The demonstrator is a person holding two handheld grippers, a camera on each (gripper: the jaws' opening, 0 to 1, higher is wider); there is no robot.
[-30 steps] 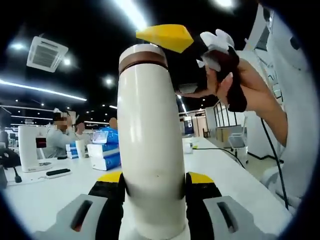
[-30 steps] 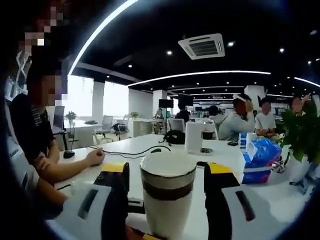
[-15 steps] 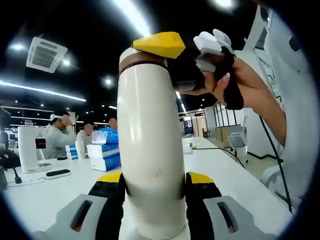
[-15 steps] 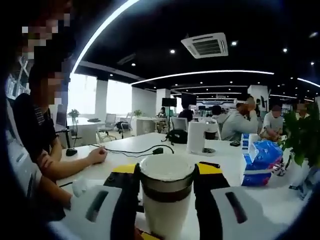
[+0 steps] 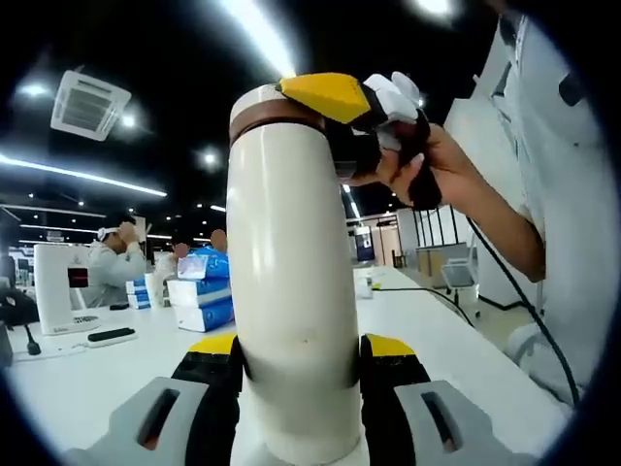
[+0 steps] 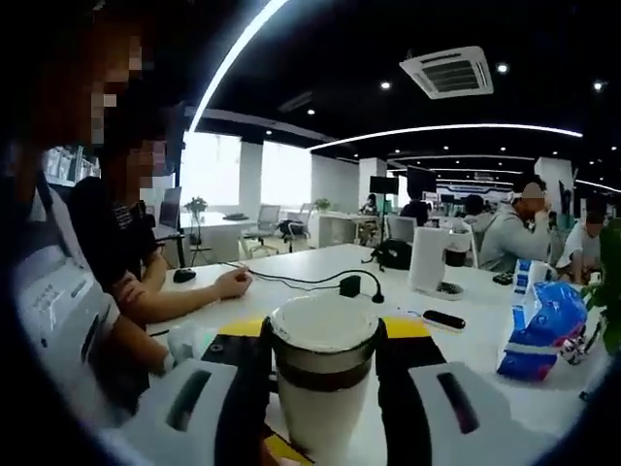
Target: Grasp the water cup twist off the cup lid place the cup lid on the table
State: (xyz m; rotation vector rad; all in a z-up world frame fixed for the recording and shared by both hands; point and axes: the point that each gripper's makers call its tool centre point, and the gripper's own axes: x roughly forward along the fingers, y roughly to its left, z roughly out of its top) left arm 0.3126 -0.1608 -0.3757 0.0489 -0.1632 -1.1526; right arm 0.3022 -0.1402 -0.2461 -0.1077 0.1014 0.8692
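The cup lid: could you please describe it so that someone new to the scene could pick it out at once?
Start from the long white table, then the tall cream water cup that the left gripper clamps around its body. The cup lid is the cream cap at its top, above a brown band, with the right gripper closed on it. Nothing else nearby has that brown ring.
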